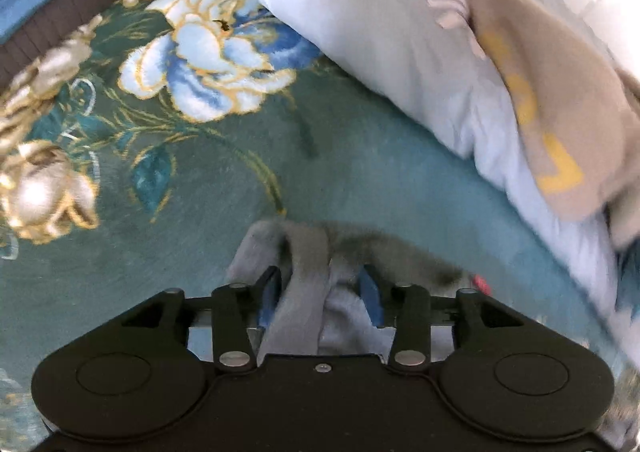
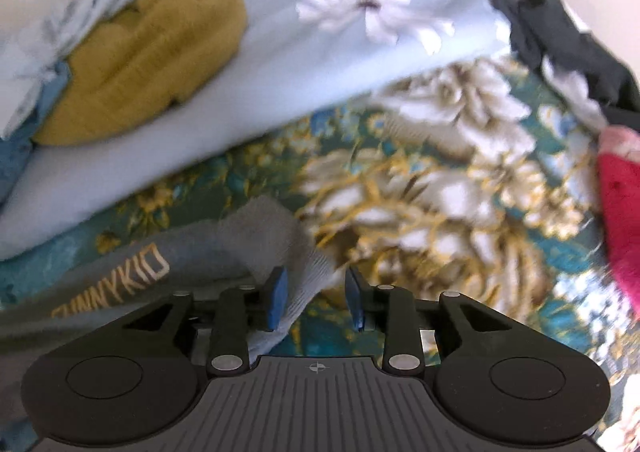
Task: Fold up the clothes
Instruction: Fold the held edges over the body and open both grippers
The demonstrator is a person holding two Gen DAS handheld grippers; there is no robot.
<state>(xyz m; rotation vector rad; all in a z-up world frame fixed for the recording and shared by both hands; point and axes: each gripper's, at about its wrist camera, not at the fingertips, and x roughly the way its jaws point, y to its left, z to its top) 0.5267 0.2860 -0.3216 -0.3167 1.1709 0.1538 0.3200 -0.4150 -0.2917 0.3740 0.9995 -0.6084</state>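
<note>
Bed with a teal floral blanket [image 1: 192,192], pale duvet [image 2: 280,52] beyond. Left claw [image 1: 320,288] pinches bunched grey sock [image 1: 304,252] fabric for folding. Right claw [image 2: 316,298] spread, the sock's ribbed cuff [image 2: 308,284] lying loose between its pads. Mustard garment [image 2: 152,60] far ahead-left of the right claw.

grey lettered knit garment [image 2: 168,264]: lettering partly hidden by the gripper body, left end cut off. red fuzzy cloth [image 2: 622,212]: cut by right edge. teal floral blanket [image 2: 440,192]: motion-blurred.
</note>
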